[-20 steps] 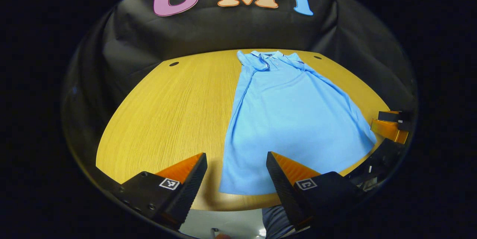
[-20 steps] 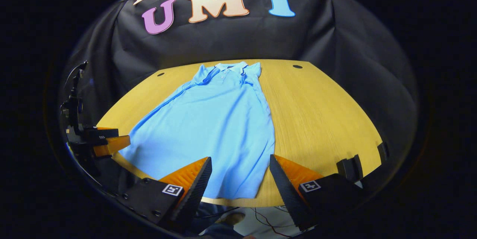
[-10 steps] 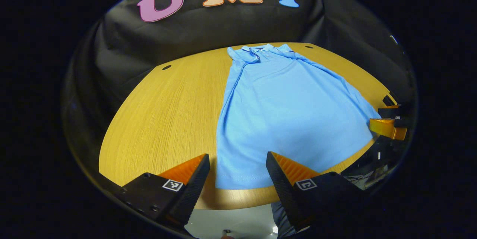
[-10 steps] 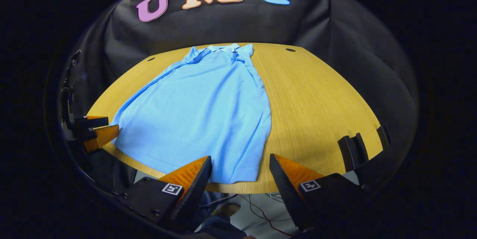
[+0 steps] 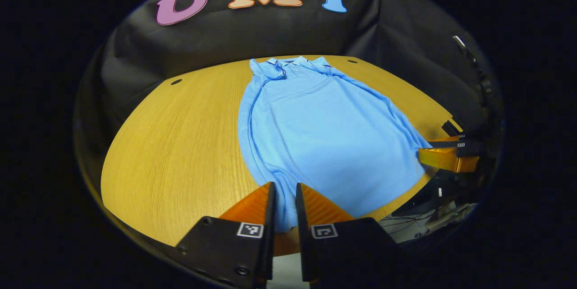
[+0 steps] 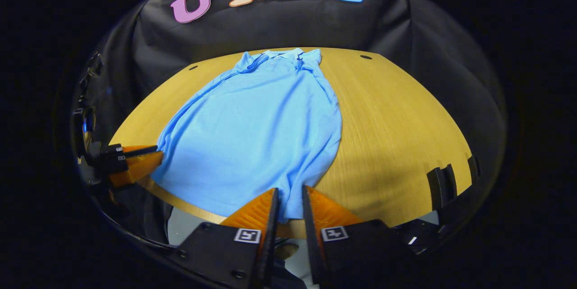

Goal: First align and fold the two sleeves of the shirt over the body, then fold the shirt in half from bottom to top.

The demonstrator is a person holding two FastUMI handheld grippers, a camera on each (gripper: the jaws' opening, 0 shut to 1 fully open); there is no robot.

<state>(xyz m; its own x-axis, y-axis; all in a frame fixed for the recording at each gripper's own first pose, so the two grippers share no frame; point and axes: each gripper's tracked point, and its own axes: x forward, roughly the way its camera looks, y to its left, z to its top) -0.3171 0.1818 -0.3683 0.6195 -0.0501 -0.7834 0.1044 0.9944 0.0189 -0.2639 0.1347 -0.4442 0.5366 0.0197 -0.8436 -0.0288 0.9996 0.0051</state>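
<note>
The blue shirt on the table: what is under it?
The blue shirt lies on the wooden table, which shows around it. Each gripper pinches a bottom corner. Anything beneath the fabric is covered.

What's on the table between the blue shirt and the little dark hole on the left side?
Nothing. In the left gripper view, between the light blue polo shirt and the small dark hole, there is just bare yellow wooden table.

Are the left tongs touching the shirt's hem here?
Touching. In the left gripper view the left tongs are closed on the shirt at its near hem, cloth pinched between both fingers. The right gripper view shows them at that corner too.
</note>
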